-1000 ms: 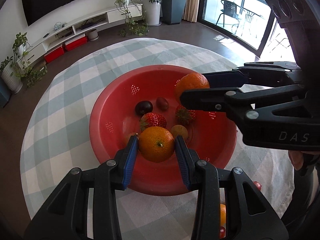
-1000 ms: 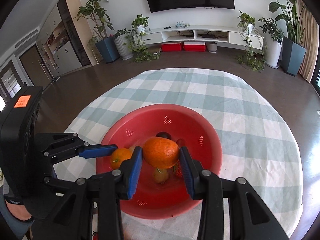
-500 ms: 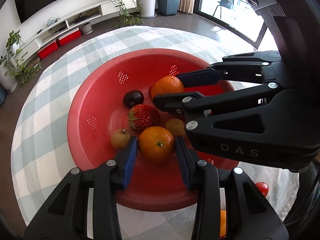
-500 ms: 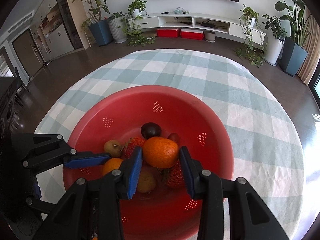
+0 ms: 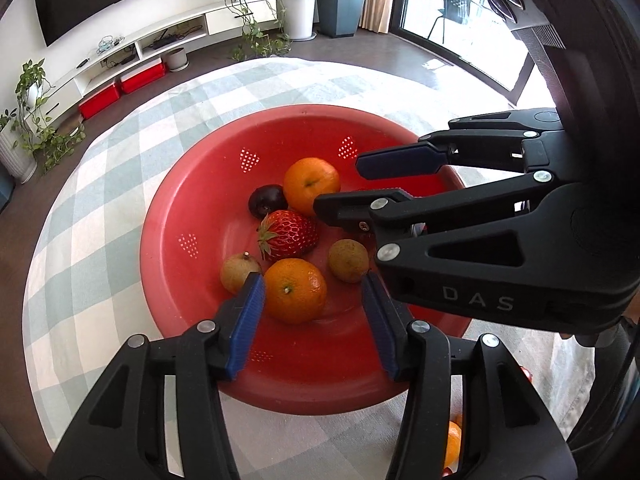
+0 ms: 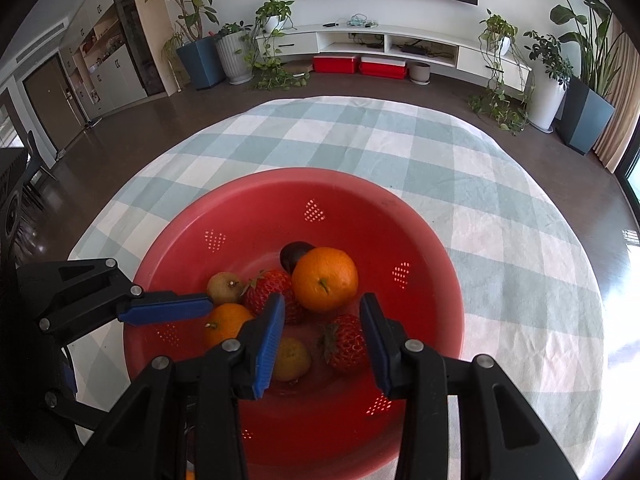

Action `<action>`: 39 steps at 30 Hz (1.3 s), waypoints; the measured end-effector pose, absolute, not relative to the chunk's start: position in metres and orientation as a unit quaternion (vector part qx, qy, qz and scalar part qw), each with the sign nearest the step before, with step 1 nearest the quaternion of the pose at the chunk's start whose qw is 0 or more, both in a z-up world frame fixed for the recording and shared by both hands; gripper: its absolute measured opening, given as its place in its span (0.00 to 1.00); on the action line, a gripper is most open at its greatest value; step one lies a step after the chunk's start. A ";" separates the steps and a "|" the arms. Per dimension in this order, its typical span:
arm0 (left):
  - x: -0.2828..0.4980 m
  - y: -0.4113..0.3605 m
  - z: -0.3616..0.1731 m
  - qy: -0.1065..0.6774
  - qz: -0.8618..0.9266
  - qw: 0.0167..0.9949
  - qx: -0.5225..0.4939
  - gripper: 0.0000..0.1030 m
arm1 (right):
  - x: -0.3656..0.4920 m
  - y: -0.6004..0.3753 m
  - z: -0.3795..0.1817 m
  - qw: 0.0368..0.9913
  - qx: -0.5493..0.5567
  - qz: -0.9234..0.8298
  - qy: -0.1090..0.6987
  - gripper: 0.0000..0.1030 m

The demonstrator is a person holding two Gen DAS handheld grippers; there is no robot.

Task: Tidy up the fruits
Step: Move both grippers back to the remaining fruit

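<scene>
A red perforated bowl (image 5: 192, 280) (image 6: 432, 240) sits on the checked tablecloth. It holds two oranges, two strawberries, a dark plum and two small brown fruits. My left gripper (image 5: 312, 300) is open over the bowl's near side; one orange (image 5: 295, 290) lies in the bowl between its fingers, touching neither. My right gripper (image 6: 322, 320) is open too, and the other orange (image 6: 325, 279) lies just beyond its fingertips, next to the plum (image 6: 294, 253). A strawberry (image 6: 346, 343) and a brown fruit (image 6: 292, 359) lie under the right gripper. The right gripper (image 5: 348, 184) crosses the left wrist view.
More fruit, an orange (image 5: 452, 446) and something red (image 5: 526, 374), lies on the tablecloth (image 6: 500, 200) outside the bowl near the table's front edge. The round table stands in a living room with a TV bench and plants far behind.
Both grippers opened and let their oranges go into the bowl. Both oranges now rest among the other fruit, and the grippers sit lower and closer over the bowl.
</scene>
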State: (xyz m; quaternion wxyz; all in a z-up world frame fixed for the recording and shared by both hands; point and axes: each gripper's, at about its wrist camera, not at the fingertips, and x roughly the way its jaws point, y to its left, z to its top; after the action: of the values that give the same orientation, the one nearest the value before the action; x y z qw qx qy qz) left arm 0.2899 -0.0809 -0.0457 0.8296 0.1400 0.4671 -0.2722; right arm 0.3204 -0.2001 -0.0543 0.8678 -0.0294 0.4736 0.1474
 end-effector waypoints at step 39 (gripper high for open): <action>0.112 -0.040 -0.075 0.450 -0.334 0.815 0.147 0.85 | 0.073 -0.250 -0.044 0.905 0.112 0.156 0.380 0.68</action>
State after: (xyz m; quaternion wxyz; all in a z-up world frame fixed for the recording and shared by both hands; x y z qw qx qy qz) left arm 0.1123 -0.0402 -0.0750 0.8152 0.1473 0.4495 -0.3340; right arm 0.0730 -0.2504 -0.0439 0.9046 0.1122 0.3803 0.1563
